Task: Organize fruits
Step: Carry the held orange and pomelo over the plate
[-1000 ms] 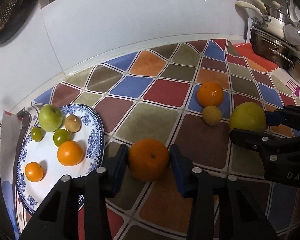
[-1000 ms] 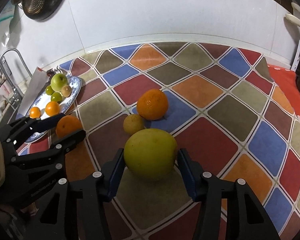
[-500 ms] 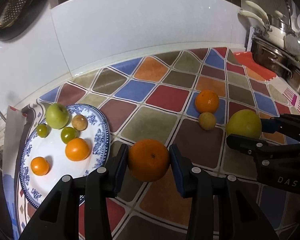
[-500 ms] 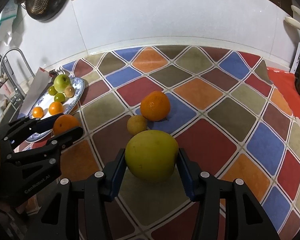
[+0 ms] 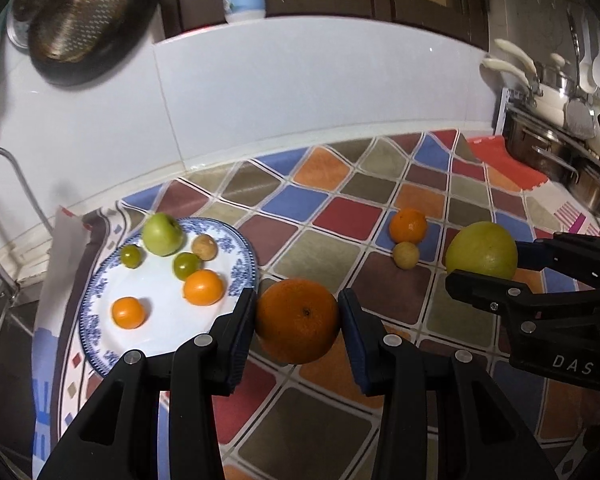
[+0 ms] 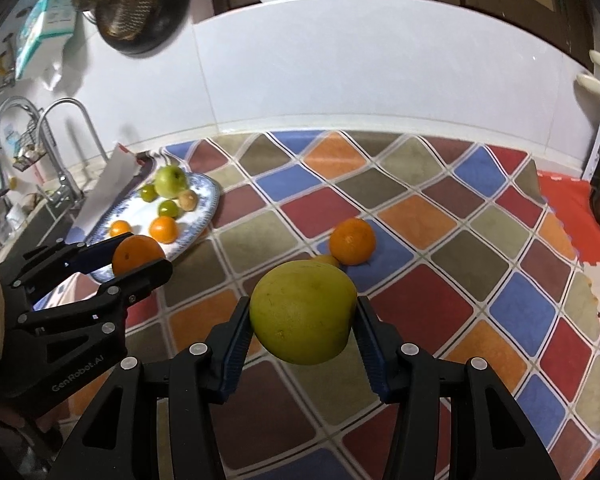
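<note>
1. Left gripper (image 5: 298, 320): jaws clamped on a large orange (image 5: 297, 321), one pad against each side; the fruit hangs clear of the cloth, just beside the right rim of the plate.
2. Right gripper (image 6: 303, 330): jaws clamped on a big yellow-green citrus (image 6: 303, 312), lifted above the cloth, well right of the plate.
3. Blue-and-white plate (image 5: 100, 340): lies at the left end of the counter. Holds one green apple (image 5: 162, 234) at the far side, two small green fruits (image 5: 131, 256), one small brownish fruit (image 5: 204, 247) beside the apple, and two small oranges (image 5: 203, 287) nearer the camera, apart from each other.
4. Loose orange (image 5: 408, 225): on a blue square of the cloth, between the two grippers and beyond them.
5. Small yellow fruit (image 5: 405, 255): touching the loose orange on its near side.
6. Patchwork cloth (image 5: 324, 248): diamond pattern, covers the counter under all items.
7. Strainer (image 5: 72, 16): hangs on the white wall, upper left.
8. Steel pots (image 5: 556, 152): far right edge.
</note>
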Tool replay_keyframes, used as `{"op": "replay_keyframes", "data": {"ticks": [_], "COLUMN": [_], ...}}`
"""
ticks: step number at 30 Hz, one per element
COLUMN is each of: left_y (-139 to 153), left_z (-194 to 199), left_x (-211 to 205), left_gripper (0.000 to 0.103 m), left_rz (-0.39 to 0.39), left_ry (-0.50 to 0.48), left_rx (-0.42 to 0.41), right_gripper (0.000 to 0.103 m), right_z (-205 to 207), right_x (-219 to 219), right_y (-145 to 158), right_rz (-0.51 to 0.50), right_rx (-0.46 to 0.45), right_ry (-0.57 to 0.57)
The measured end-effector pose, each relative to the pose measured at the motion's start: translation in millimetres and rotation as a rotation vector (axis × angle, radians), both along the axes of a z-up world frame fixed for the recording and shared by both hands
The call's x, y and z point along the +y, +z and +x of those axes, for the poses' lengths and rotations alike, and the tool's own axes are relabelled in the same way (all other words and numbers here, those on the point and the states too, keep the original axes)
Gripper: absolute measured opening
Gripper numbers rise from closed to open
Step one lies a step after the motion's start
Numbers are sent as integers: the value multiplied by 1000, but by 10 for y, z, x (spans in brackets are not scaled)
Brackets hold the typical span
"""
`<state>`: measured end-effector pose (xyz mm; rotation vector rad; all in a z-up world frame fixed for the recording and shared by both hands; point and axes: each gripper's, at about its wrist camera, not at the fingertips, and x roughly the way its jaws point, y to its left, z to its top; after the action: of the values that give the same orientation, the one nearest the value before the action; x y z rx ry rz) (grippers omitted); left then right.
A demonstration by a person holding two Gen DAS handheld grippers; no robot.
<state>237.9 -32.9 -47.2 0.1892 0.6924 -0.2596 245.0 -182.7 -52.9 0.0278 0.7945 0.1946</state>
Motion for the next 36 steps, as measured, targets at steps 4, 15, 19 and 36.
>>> {"op": "replay_keyframes", "data": {"ticks": [4, 15, 19, 36], "left_y": [101, 378, 457, 609], "left_z": [-132, -450, -546, -681], "left_x": [80, 299, 426, 952], "left_gripper": [41, 41, 41, 41], "left_rz": [-11, -26, -29, -18], "left_ry": [18, 63, 76, 122], "left_rx": [-29, -125, -153, -189], "right_gripper": [51, 51, 51, 51], "right_z": [-97, -333, -404, -502], "right_x": [70, 264, 370, 933], "right_y": [92, 304, 396, 613], "right_rz": [1, 12, 17, 31], "right_rx": [-23, -70, -96, -161], "right_ry": [18, 57, 74, 132]}}
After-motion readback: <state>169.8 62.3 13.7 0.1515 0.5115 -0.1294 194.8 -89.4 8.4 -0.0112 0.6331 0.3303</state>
